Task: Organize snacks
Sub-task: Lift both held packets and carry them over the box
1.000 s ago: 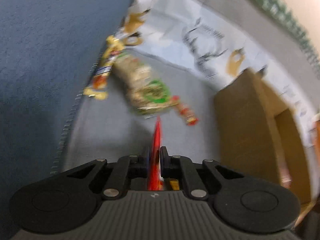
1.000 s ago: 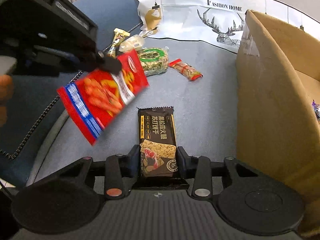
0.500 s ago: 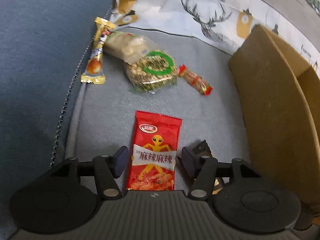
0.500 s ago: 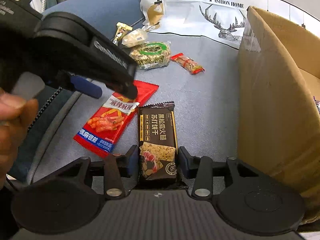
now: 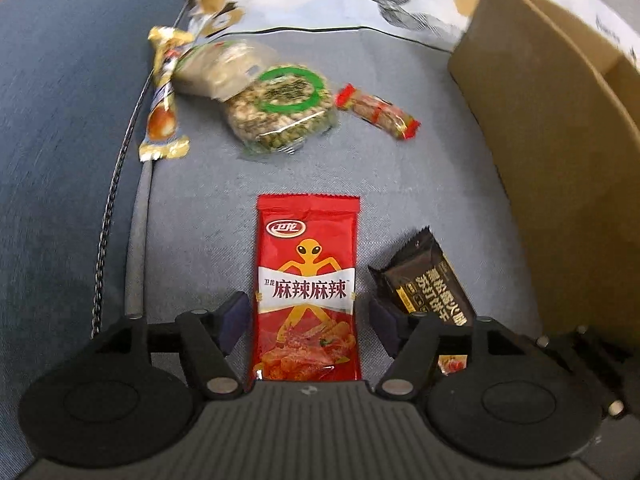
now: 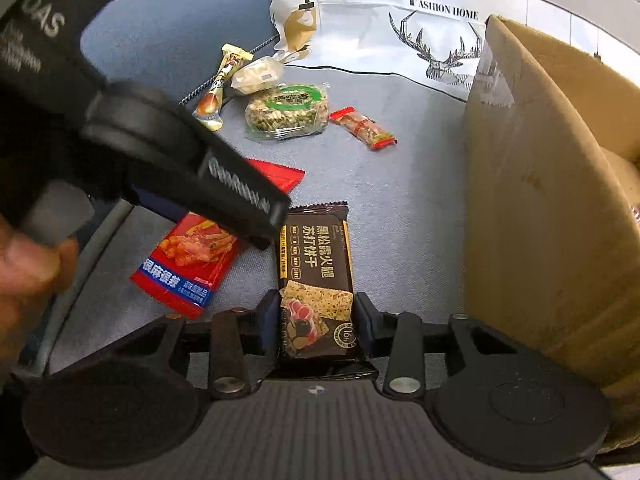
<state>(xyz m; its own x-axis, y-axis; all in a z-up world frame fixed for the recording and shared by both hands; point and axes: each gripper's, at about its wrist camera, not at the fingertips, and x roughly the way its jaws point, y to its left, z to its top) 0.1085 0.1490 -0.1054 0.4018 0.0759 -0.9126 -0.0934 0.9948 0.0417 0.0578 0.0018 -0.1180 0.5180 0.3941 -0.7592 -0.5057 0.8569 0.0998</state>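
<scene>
A red spicy-snack packet (image 5: 307,288) lies flat on the grey sofa seat between the fingers of my left gripper (image 5: 308,320), which is open around it. It also shows in the right wrist view (image 6: 192,264), partly under the left gripper body. A dark brown cracker packet (image 6: 316,276) lies flat between the fingers of my right gripper (image 6: 316,324), which is open; the packet's corner also shows in the left wrist view (image 5: 428,276). A cardboard box (image 6: 536,208) stands to the right.
Farther back lie a green-labelled nut bar (image 5: 280,108), a pale wrapped snack (image 5: 220,68), a gold stick packet (image 5: 162,108) and a small red-ended candy (image 5: 378,112). A blue cushion (image 5: 60,120) rises at left. A deer-print pillow (image 6: 420,28) lies behind.
My left gripper held the red packet in the air, then lowered it flat onto the seat and opened. The right gripper has stayed open around the brown packet.
</scene>
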